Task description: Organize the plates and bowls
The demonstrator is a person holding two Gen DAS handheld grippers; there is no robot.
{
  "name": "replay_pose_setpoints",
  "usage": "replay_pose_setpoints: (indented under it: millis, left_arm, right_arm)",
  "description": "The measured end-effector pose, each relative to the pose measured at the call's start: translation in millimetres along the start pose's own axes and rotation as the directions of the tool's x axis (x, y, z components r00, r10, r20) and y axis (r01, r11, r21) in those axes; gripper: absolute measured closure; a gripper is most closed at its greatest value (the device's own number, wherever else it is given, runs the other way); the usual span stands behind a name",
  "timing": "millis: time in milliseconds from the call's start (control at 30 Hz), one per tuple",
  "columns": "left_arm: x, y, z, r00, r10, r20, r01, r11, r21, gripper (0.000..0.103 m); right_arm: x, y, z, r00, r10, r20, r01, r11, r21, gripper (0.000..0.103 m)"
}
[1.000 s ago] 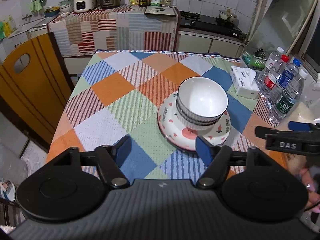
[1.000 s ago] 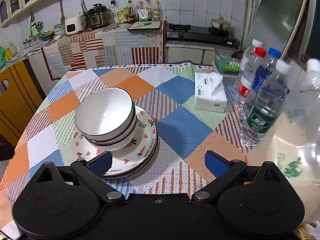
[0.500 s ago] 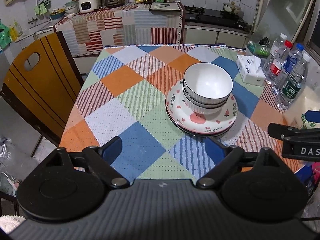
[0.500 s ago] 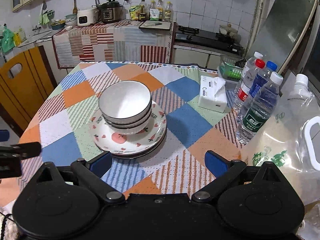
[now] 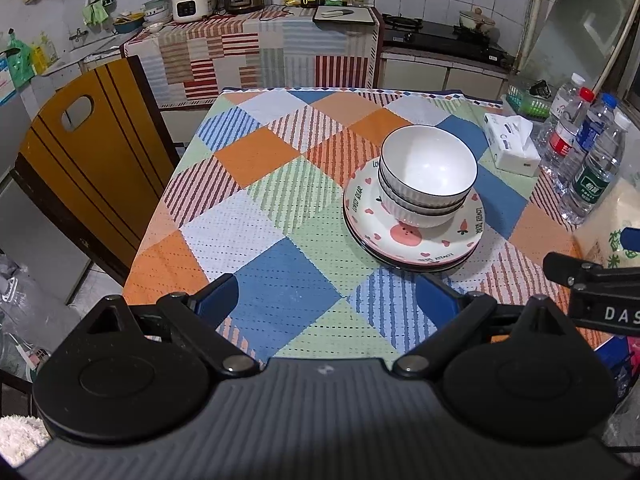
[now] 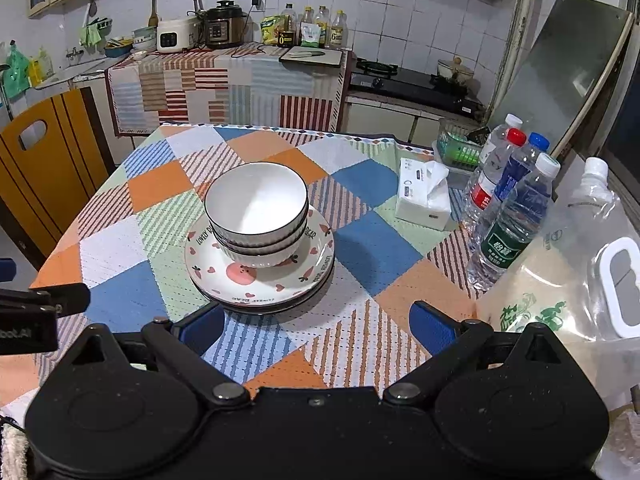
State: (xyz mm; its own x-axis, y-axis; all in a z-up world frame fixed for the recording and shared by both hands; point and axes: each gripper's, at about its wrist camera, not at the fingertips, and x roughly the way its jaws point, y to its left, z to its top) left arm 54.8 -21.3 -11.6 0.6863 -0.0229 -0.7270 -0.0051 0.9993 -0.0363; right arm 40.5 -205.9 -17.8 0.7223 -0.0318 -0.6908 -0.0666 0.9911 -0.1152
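Left tool point(image 5: 326, 304) apart from bowls point(image 5: 428, 176)

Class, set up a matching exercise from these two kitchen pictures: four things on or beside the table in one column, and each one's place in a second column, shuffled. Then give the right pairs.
Things:
1. stacked bowls
2. tissue box
3. water bottles
4. wooden chair

Places:
A. at the table's right edge, past the tissues
B. on the heart-patterned plates
C. beside the table's left side
D. on the cloth, right of the plates

Pairs: 1-B, 2-D, 3-A, 4-C
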Motion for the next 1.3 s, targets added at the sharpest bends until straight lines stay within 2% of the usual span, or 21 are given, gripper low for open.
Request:
replay_pose_setpoints:
  millis: [733,1300]
  left_arm:
    - [-12,7,-13,0.994,0.033,0.102,-0.032,0.999,-0.01,0.004]
    - [-11,1,-17,0.993,0.056,0.106,-0.057,0.998,0.009,0.004]
  right_arm:
    - [-12,6,-20,0.997,0.009,0.081,-0.01,1.0,0.019,0.002]
    - [-11,7,-25,0.997,-0.002,0.08,0.0,1.0,0.023,0.002]
